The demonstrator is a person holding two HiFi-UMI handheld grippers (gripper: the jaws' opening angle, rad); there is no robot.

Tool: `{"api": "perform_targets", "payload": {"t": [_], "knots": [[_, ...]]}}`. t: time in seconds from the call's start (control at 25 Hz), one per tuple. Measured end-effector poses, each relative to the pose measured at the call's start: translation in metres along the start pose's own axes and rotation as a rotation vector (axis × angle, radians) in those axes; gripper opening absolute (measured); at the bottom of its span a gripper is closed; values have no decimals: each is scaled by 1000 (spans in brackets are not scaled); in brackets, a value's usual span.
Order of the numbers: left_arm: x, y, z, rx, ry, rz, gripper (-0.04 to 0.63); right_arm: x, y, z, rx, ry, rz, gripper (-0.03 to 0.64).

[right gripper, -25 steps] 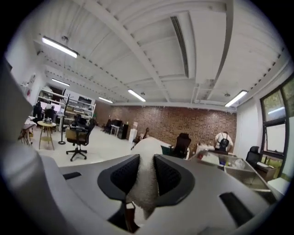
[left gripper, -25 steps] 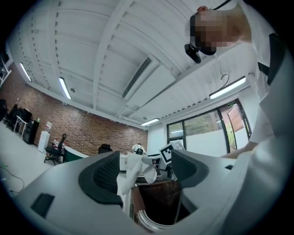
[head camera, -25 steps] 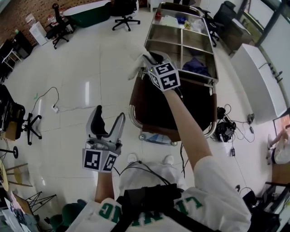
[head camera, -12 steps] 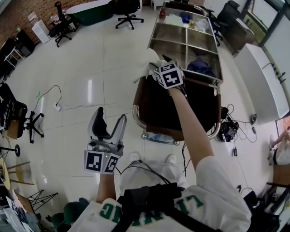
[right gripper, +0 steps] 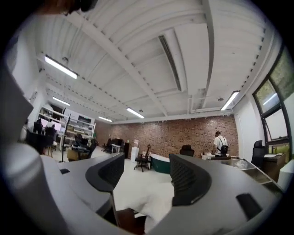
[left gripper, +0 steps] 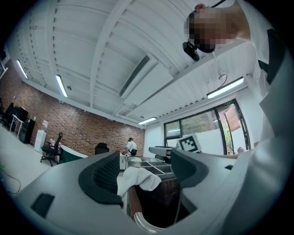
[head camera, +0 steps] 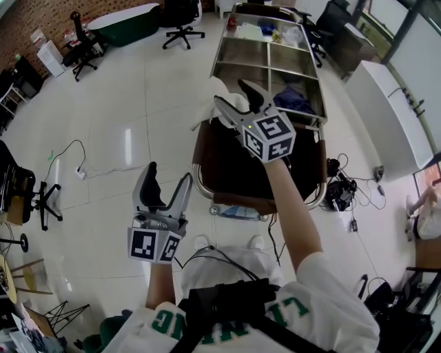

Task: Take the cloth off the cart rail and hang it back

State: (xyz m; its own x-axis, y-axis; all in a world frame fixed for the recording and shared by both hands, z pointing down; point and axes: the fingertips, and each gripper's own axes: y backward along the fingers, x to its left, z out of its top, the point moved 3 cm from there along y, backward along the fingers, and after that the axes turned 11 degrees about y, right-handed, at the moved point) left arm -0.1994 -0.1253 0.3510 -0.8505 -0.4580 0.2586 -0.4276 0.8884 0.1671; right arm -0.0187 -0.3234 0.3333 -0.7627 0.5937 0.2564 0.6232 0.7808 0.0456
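A white cloth (head camera: 207, 110) hangs draped over the near left corner of the cart's chrome rail (head camera: 198, 178). My right gripper (head camera: 229, 90) hovers just above and right of it. Its jaws have just been opening and now stand open with nothing between them. In the right gripper view the cloth (right gripper: 154, 202) lies below the open gripper (right gripper: 147, 176). My left gripper (head camera: 169, 172) is held low and left of the cart, open and empty. In the left gripper view it (left gripper: 144, 165) looks toward the cloth (left gripper: 135, 179) on the rail.
The steel cart (head camera: 275, 58) holds a dark blue cloth (head camera: 293, 100) and small items in its top tray. Office chairs (head camera: 180, 15) stand beyond, a cable (head camera: 69, 155) lies on the floor at left, and a white cabinet (head camera: 386, 114) with bags (head camera: 341, 193) is at right.
The right gripper was shut on the cloth at the rail; it has opened, let go, and drawn back and up. The cloth stays on the rail. The left gripper has barely moved.
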Motion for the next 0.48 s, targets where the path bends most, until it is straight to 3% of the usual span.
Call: {"api": "perform_targets", "payload": {"t": [0.2,0.48], "knots": [[-4,-15,-3,12,-24,-25,345,3,77,40,-160,-29,-71,331],[-24,-38,-9,32,-33,-109,345,11,169,44,-162,25,-236,331]]}}
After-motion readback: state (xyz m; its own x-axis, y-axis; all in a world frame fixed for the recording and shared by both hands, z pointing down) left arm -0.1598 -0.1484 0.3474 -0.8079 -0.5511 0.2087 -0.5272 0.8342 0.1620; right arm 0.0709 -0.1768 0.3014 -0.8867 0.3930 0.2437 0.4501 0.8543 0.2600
